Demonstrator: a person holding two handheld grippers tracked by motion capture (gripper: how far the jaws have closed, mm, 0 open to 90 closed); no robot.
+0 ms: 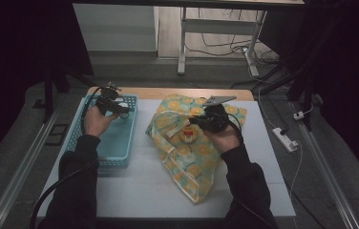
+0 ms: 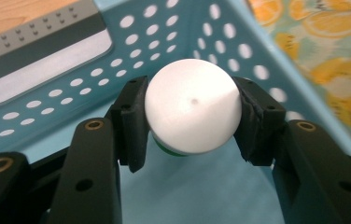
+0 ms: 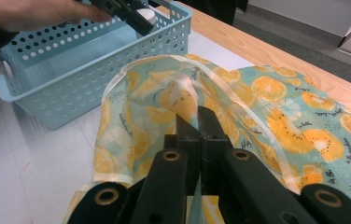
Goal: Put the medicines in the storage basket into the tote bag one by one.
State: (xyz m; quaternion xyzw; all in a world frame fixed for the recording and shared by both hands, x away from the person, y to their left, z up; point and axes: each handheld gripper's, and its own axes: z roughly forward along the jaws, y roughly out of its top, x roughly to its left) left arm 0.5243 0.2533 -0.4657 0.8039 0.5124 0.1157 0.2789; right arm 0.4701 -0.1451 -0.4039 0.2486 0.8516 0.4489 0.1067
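- Left gripper [image 2: 190, 126] is clamped on a white ball-like cap [image 2: 192, 105], one jaw on each side; a sliver of green shows beneath it, so it may top a small container — cannot tell more.
- The white thing hangs over the far end of the blue basket [image 1: 102, 151], clear of the basket floor — likely being lifted out.
- Right gripper [image 3: 197, 123] has its jaws pressed together on a fold of the orange-print cloth bag [image 3: 276, 102], pinching the rim.
- The pinch lifts the bag's edge so the mouth stands open towards the basket — probably readied to receive the white thing.
- The bag lies on the desk [image 1: 134, 186] just beside the basket; its lower part sprawls flat.
- In the high view, both hands sit near each other across the gap.
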